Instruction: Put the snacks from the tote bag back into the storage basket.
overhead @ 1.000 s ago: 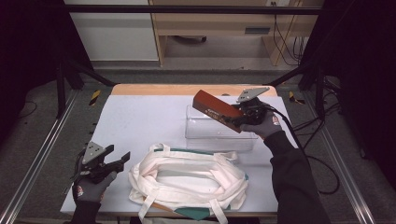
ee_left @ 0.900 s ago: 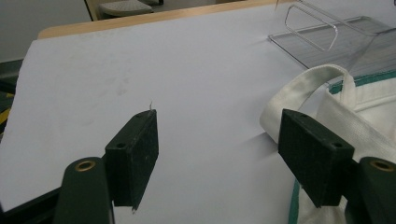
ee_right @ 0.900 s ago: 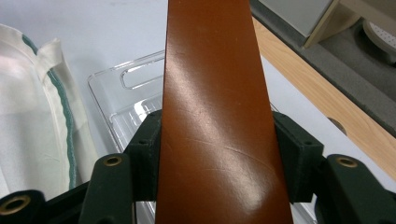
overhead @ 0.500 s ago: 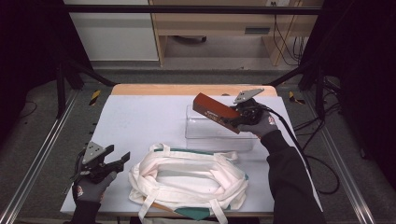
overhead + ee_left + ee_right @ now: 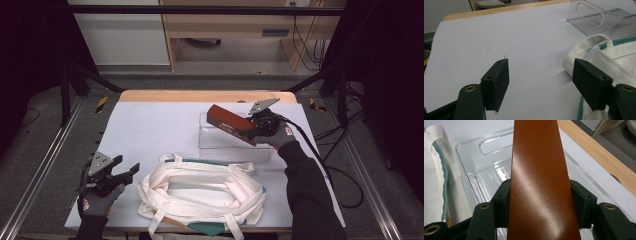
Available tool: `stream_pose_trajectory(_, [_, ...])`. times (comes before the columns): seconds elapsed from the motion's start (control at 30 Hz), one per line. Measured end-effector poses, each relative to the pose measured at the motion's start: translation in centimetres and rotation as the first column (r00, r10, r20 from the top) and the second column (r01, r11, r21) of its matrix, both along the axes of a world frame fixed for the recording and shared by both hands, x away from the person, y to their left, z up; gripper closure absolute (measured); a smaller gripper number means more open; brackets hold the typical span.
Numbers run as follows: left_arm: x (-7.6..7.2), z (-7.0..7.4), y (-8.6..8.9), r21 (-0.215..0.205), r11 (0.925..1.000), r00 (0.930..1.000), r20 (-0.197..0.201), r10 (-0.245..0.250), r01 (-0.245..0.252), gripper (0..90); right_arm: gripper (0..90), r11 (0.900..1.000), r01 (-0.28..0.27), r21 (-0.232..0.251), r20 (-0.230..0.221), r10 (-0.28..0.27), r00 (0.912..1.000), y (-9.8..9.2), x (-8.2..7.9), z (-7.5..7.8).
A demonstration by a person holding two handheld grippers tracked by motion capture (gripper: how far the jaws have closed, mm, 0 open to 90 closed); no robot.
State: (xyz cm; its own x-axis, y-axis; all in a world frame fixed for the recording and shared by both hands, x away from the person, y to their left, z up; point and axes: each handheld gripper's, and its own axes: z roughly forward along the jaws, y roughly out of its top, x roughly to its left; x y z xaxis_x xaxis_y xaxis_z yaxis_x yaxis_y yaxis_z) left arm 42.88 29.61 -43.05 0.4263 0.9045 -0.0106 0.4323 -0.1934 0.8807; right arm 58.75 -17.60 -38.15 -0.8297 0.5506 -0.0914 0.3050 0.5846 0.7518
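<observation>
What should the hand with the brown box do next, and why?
Probably lower it a little further into the clear plastic bin. The right gripper is clamped on the long reddish-brown box, which hangs tilted just above the bin, and the right gripper view shows the bin's bare floor straight below. The left gripper waits open beside the white cloth bag.

One brown box (image 5: pixel 231 124), gripped; one clear plastic bin (image 5: pixel 220 142) beneath it; one white cloth bag (image 5: pixel 200 192) with green trim; two grippers, left (image 5: pixel 127 171) and right (image 5: pixel 252 131), each with two black fingers (image 5: pixel 496 81); one pale worktop (image 5: pixel 150 125)
</observation>
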Motion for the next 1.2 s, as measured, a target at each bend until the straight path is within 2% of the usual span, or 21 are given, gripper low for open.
stream_pose_trajectory(0.1, [0.0,0.0,0.0,0.0,1.0,1.0,-0.001,-0.001,0.001,29.2,43.4,1.0,-0.005,0.001,-0.004,0.005,1.0,0.1,0.1,-0.1])
stream_pose_trajectory(0.57, [0.0,0.0,0.0,0.0,1.0,1.0,-0.002,-0.003,0.003,29.5,43.3,0.998,-0.038,-0.051,-0.034,0.037,0.9987,1.2,0.3,-1.9])
stream_pose_trajectory(1.0, [0.0,0.0,0.0,0.003,1.0,1.0,-0.003,-0.004,0.004,29.8,43.3,0.997,-0.03,-0.066,-0.081,0.024,0.9964,1.3,0.5,-3.4])
stream_pose_trajectory(1.2, [0.0,0.0,0.0,0.003,1.0,1.0,-0.004,-0.005,0.005,29.9,43.2,0.995,-0.032,-0.096,-0.085,0.024,0.9961,1.5,0.6,-4.0])
